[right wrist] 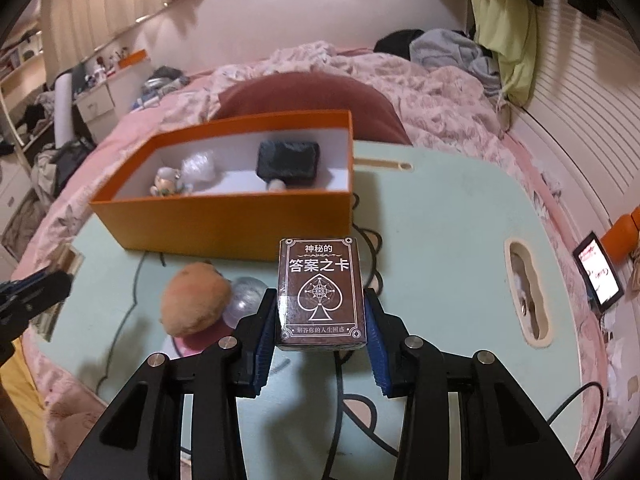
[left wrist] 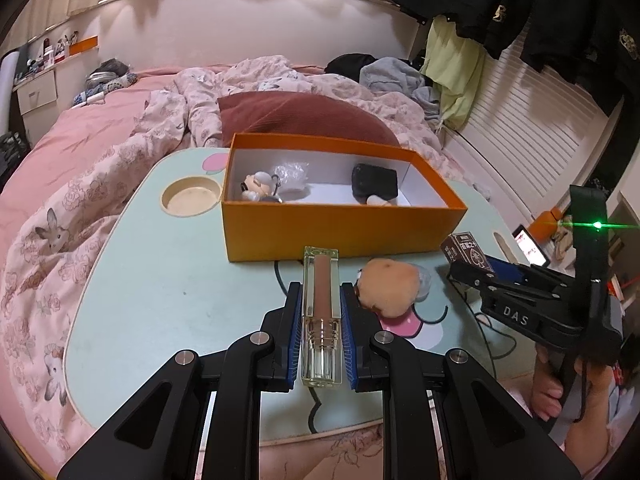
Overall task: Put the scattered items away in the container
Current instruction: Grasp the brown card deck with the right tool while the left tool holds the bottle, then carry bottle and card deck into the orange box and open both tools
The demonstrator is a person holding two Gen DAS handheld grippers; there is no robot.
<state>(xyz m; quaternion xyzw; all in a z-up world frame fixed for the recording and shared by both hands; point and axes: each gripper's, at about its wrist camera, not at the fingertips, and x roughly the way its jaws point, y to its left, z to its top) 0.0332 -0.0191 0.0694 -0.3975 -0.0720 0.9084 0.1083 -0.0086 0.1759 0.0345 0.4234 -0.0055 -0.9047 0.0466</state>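
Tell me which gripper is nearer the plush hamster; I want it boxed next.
Left. The left gripper, shut on the lip gloss tube, sits right beside the plush hamster. The right gripper, holding the card box, is farther off.

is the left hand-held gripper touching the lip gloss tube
Touching: the left wrist view shows the left hand-held gripper with both blue pads pressed against the lip gloss tube.

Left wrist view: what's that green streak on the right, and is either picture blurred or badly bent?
Left wrist view: the streak is lens flare from a green light on the right hand-held gripper; the lipstick tube is sharp. Right wrist view: the card box is legible, while the left hand-held gripper at the edge is smeared. Both views: fisheye bends the table edge and walls.
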